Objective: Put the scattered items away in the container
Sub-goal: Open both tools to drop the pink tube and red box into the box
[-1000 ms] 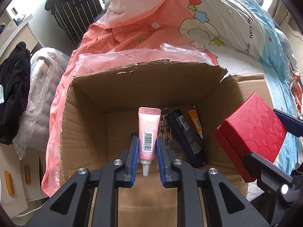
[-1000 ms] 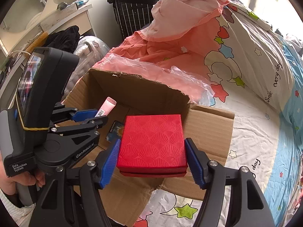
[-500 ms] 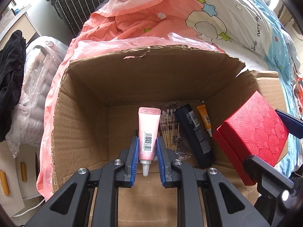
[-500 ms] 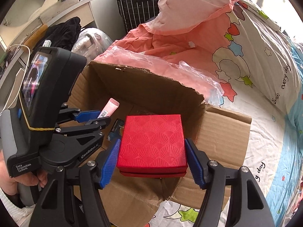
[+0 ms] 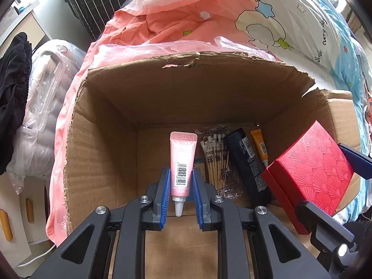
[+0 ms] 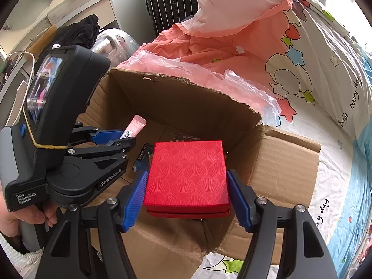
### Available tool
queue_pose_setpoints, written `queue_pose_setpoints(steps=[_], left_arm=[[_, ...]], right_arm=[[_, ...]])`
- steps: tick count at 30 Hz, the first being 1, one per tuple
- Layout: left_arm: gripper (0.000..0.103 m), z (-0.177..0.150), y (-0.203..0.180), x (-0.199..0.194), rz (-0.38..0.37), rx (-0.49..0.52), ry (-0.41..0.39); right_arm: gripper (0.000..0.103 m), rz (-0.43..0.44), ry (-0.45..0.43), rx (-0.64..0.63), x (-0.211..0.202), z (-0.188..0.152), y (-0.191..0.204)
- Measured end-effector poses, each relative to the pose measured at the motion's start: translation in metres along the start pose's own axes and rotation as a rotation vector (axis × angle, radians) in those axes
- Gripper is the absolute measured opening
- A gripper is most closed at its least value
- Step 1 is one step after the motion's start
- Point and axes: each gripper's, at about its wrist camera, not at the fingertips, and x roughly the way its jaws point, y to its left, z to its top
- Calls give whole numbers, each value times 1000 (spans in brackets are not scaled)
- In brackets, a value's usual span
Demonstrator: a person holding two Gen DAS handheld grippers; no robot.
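Observation:
An open cardboard box stands on the bed; it also shows in the right wrist view. My left gripper is shut on a pink tube, cap toward me, held inside the box above its floor. The left gripper and pink tube show at the left of the right wrist view. My right gripper is shut on a flat red box over the cardboard box's right part; the red box is tilted in the left wrist view. A cotton swab packet, a dark bottle and an orange tube lie on the box floor.
A pink duvet and a clear plastic bag lie behind the box. A white cartoon-print sheet covers the bed to the right. A wrapped suitcase, black clothes and a desk are at the left.
Both grippers have moved forward and lower toward the box with their items. The box fills more of both views, and more of its floor shows.

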Motion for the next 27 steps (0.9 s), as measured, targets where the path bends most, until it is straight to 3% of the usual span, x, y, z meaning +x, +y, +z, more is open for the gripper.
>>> queue_pose_setpoints(steps=[7, 8, 10, 11, 12, 14, 18, 27], left_arm=[[22, -1, 3, 3, 7, -12, 7], [27, -1, 3, 3, 11, -17, 8], [51, -1, 4, 3, 14, -27, 7], [75, -1, 5, 1, 42, -30, -6], [91, -1, 5, -1, 71, -33, -18], [102, -1, 6, -4, 126, -39, -42], [102, -3, 6, -6, 66, -43, -21], [102, -6, -2, -14, 78, -17, -30]], right_arm=[[64, 8, 3, 6, 3, 1, -1], [64, 9, 2, 9, 3, 1, -2], [65, 6, 0, 15, 3, 2, -2], [65, 1, 2, 15, 4, 2, -2], [67, -19, 12, 15, 6, 2, -2], [79, -46, 22, 35, 7, 1, -6], [84, -39, 15, 66, 3, -2, -12], [84, -63, 21, 56, -3, -6, -12]])
